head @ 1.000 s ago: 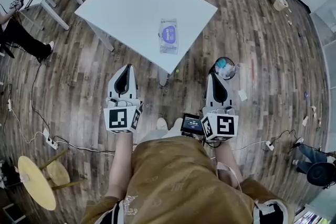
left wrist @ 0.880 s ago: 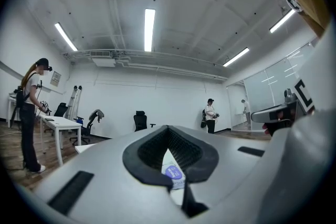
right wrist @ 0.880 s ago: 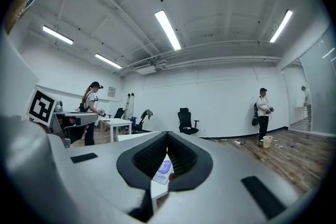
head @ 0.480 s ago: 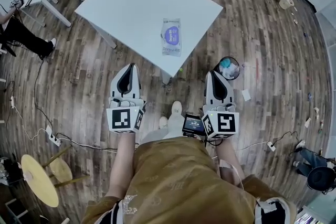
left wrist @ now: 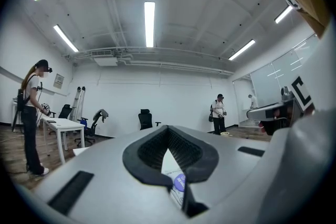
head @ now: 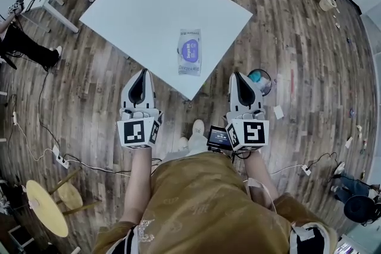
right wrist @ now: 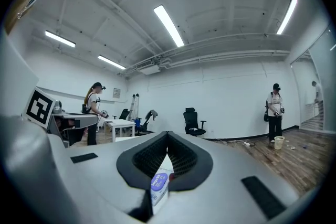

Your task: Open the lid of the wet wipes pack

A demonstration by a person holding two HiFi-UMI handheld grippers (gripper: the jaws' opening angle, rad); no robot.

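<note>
Bright, even light from ceiling strip lights (left wrist: 149, 23); shadows faint. Heavy fisheye bending and dark corners in both gripper views.

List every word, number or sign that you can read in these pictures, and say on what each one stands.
No text is legible as words.
wet wipes pack: print on the wrapper and purple label, too small to read.
left marker cube and right marker cube: black square patterns, no letters.
small screen: display too small to read.
wall sign: blurred, unreadable.
</note>
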